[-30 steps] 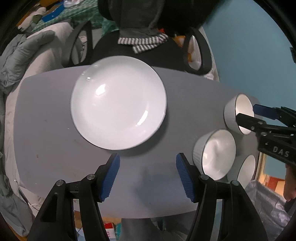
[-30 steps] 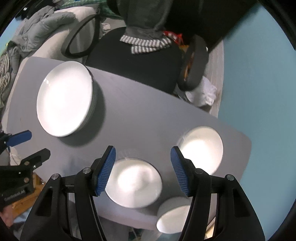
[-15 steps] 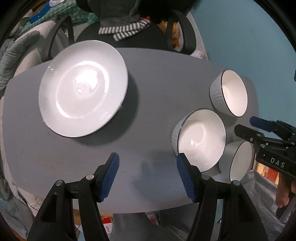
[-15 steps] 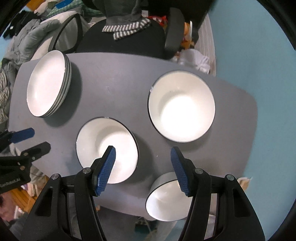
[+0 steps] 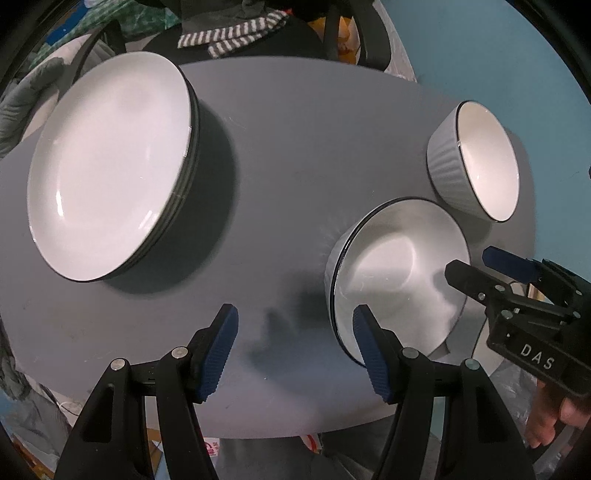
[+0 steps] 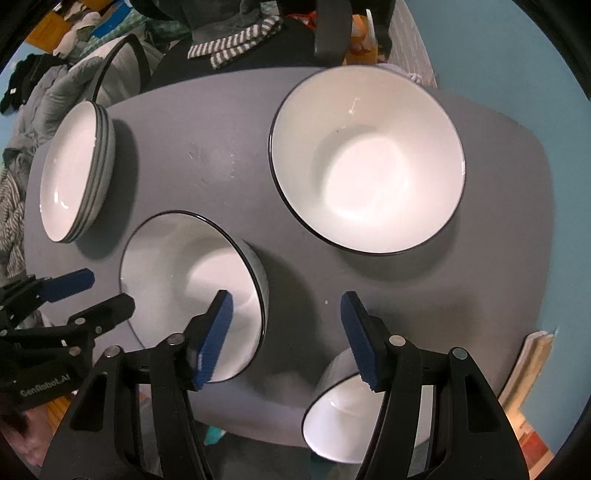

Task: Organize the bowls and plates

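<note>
A stack of white plates [image 5: 107, 166] sits at the table's left; it also shows in the right wrist view [image 6: 74, 173]. Three white bowls with dark rims stand on the right: a middle bowl [image 5: 399, 273] [image 6: 188, 288], a far bowl [image 5: 476, 158] [image 6: 369, 162], and a near bowl [image 6: 343, 417] at the table's front edge. My left gripper [image 5: 295, 354] is open and empty, low over the table left of the middle bowl. My right gripper [image 6: 284, 336] is open and empty; its left finger is over the middle bowl's rim. It shows in the left wrist view [image 5: 491, 269].
The grey oval table [image 5: 295, 147] fills both views. A black office chair with a striped cloth [image 5: 236, 33] stands behind it. Grey bedding [image 6: 55, 92] lies to the left. A blue wall [image 5: 498, 55] is on the right.
Both grippers have come lower and closer to the table. The right gripper moved in over the middle bowl. Both stay open.
</note>
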The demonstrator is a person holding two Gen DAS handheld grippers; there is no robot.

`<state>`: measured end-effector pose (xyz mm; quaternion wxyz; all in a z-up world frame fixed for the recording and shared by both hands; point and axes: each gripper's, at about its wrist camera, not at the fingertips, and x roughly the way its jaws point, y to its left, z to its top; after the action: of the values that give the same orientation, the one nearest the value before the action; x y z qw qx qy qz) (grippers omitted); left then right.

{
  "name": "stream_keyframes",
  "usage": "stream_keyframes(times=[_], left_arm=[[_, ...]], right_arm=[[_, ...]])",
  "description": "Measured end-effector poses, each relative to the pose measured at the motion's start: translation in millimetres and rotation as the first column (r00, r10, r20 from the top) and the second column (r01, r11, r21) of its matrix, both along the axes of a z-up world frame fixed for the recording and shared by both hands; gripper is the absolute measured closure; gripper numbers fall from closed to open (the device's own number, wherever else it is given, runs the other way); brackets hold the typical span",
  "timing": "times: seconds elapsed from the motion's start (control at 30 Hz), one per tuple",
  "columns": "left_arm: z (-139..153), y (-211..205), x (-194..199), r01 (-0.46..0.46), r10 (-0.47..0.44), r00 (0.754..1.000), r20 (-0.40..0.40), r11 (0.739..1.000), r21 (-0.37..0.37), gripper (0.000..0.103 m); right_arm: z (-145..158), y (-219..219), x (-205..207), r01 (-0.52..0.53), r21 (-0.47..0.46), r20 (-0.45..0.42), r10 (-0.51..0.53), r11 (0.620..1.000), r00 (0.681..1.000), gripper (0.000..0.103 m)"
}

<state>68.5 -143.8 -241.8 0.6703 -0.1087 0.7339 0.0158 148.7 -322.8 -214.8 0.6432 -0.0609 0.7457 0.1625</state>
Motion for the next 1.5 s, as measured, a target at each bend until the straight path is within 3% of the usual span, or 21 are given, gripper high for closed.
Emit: stream_keyframes(times=[0.33, 0.73, 0.87, 0.93, 1.1, 1.5], left_arm=[[-23.0, 4.3, 7.0, -0.029, 0.029, 0.999, -0.027, 1.0, -0.005, 0.037], [-43.4, 2.4, 8.8, -0.019, 0.018, 0.999, -0.047, 1.0, -0.019, 0.037], [-43.6, 0.4, 9.4, -0.01, 0.009, 0.998, -0.058, 1.0, -0.016, 0.06], [-44.7, 1.6, 9.2, -0.013, 0.011, 0.998, -0.058, 0.999, -0.039, 0.066], [-47.3, 5.5, 8.8, -0.011, 0.009, 0.999, -0.052, 0.999, -0.05, 0.074], [-40.1, -0.5, 17.9, 0.014, -0.016, 0.999, -0.047, 0.999, -0.052, 0.091]], right_arm=[[-22.3, 6.0, -4.2, -0.009, -0.003, -0.017, 0.009, 1.0, 1.0, 0.043], [-35.5, 4.3, -9.1, 0.027, 0.002, -0.033, -0.027, 1.0, 0.999, 0.064], [-36.4, 7.1, -11.4, 0.026, 0.002, -0.034, -0.026, 1.0, 0.999, 0.073], [-36.0, 8.9, -14.4, 0.031, 0.0, -0.041, -0.031, 1.0, 0.999, 0.078], [-38.7, 21.4, -11.1, 0.037, 0.016, -0.05, -0.036, 0.999, 0.998, 0.089], [-34.3, 32.7, -8.4, 0.032, 0.01, -0.053, -0.032, 0.999, 0.998, 0.097]])
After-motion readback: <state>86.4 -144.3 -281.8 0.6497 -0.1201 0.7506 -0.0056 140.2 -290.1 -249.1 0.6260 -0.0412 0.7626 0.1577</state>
